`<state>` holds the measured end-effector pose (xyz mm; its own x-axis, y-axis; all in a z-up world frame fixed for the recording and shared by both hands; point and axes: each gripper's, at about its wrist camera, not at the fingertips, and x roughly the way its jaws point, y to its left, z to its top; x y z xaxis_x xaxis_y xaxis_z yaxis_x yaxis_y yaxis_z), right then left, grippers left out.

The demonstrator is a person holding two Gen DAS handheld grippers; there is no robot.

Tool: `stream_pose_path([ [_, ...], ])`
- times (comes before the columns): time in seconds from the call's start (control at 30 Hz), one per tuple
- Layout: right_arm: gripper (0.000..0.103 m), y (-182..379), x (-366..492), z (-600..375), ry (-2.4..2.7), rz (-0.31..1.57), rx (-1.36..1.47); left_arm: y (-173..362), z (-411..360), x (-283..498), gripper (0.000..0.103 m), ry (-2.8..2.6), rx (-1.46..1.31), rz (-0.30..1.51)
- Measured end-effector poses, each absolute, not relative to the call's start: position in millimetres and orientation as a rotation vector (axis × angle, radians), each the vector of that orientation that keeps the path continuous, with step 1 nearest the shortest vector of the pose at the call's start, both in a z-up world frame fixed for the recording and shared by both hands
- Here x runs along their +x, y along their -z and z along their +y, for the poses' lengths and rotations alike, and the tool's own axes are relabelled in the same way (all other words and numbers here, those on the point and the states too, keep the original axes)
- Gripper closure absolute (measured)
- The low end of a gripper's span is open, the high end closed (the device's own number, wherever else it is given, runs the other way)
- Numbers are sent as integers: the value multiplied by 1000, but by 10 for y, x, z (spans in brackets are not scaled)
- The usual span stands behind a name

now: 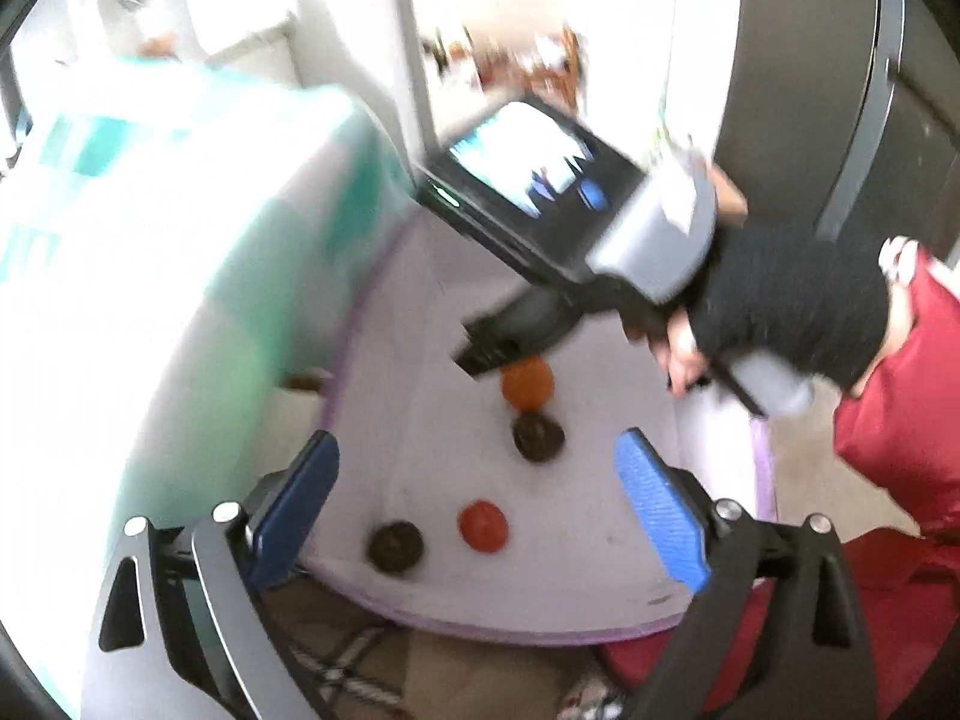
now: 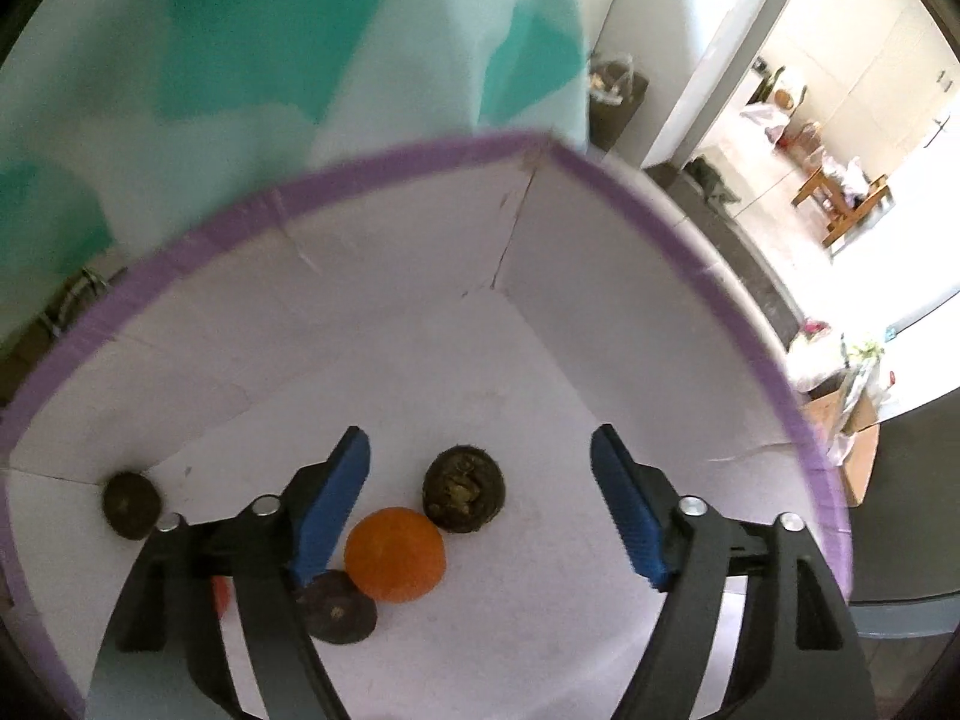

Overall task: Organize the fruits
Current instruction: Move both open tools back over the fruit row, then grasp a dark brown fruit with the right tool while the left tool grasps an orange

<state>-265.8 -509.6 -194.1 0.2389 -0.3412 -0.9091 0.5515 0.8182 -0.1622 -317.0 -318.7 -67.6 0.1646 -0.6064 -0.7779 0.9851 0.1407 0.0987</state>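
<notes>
A white box with a purple rim (image 2: 420, 150) holds the fruits. In the right wrist view an orange (image 2: 396, 552) lies on its floor, with a dark wrinkled fruit (image 2: 463, 489) behind it and another (image 2: 336, 606) in front. A third dark fruit (image 2: 131, 504) sits in the left corner. My right gripper (image 2: 480, 438) hangs open just above the orange, its pads pressing on nothing. In the left wrist view my left gripper (image 1: 477, 450) stands wide open and empty, higher over the box. Below it lie the orange (image 1: 527, 381), a red fruit (image 1: 483, 525) and two dark fruits (image 1: 538, 435) (image 1: 395, 546).
A teal and white cloth (image 2: 300, 60) hangs close behind the box. The gloved hand (image 1: 780, 312) on the right gripper reaches in from the right, beside red fabric (image 1: 900, 450). A dark cabinet (image 1: 810, 90) stands behind, and a cardboard carton (image 2: 852, 450) sits on the floor.
</notes>
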Motion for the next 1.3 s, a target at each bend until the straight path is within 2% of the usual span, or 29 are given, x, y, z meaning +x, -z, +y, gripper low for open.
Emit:
stream_pose_path([
  [0.13,24,1533,-2671,-4910,628,1109,148,232,-2744,-2896,4,1231,526,591],
  [0.27,23,814,-2579,-4524,582,914,53,-154,-2198,-2422,2,1096,370,530],
  [0.3,16,641,-2562,-4416,556,846,42,-218,-2052,-2286,2,1041,333,523],
  [0.4,11,122,-2465,-4042,447,614,36,-368,-1559,-1765,2,834,216,537],
  [0.43,4,10,-2428,-3951,402,561,45,-390,-1384,-1558,2,754,179,557],
  [0.53,5,-258,-2158,-3554,271,471,69,-438,-850,-1061,2,605,71,594],
  [0.73,5,-350,-1050,-3027,105,574,124,-489,58,-113,2,282,-35,640],
  [0.87,5,-59,-121,-2859,56,702,78,-518,529,316,2,160,-141,630],
  [1.17,7,341,1161,-2492,91,869,-50,-384,1147,408,2,59,-386,648],
  [1.3,26,504,1519,-2448,111,929,-104,-425,1134,346,2,37,-370,639],
])
